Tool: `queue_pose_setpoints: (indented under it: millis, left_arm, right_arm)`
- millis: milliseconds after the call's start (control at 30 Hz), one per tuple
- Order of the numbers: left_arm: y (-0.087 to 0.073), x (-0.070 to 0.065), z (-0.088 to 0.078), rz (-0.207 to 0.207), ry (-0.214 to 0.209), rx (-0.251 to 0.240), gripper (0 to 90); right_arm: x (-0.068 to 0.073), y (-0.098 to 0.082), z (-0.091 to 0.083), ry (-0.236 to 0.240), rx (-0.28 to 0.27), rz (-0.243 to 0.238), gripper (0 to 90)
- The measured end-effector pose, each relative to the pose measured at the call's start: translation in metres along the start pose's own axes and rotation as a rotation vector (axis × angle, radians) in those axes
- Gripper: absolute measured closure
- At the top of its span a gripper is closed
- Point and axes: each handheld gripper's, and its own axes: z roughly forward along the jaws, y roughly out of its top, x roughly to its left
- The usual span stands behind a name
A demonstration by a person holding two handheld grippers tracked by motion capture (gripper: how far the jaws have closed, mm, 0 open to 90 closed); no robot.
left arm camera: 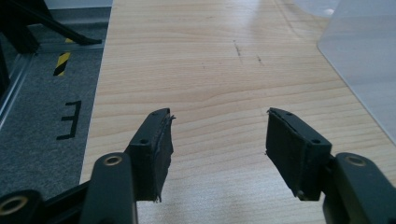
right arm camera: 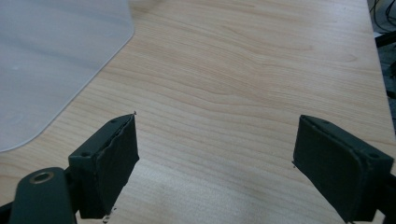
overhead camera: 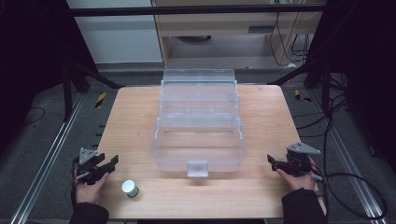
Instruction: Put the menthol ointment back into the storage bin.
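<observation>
Jaws parted and empty on left gripper [overhead camera: 108, 165] and right gripper [overhead camera: 273, 162].
Swing left across to small white-capped jar [overhead camera: 130, 188], straddle squarely, close gently.

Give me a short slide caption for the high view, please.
Two hand-held grippers, left and right, wait open beside a clear plastic storage box and a small white jar.

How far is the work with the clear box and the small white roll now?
Done: the clear box stands open mid-table. In hand: nothing; the left gripper and the right gripper rest at the table edges, jaws apart over bare wood. Left, probably: the small white roll lies outside the box, near the left gripper, ungrasped.
</observation>
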Motion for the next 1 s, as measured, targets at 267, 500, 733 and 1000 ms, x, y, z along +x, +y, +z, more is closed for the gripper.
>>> queue_pose_setpoints:
  millis: [267, 500, 733, 1000]
  left_arm:
    - [0.008, 0.002, -0.009, 0.054, -0.108, -0.003, 34.9]
    - [0.021, 0.002, -0.019, 0.152, -0.205, 0.019, 34.5]
    - [0.030, 0.005, -0.028, 0.257, -0.275, 0.043, 32.7]
    - [0.043, 0.010, -0.038, 0.313, -0.338, 0.065, 32.8]
  right_arm:
    - [0.007, 0.001, -0.010, 0.004, -0.029, -0.014, 14.8]
    - [0.009, 0.005, -0.008, 0.024, -0.035, -0.033, 16.0]
    - [0.009, 0.003, -0.004, 0.033, -0.024, -0.046, 15.9]
    - [0.012, 0.001, 0.000, 0.029, 0.003, -0.083, 14.9]
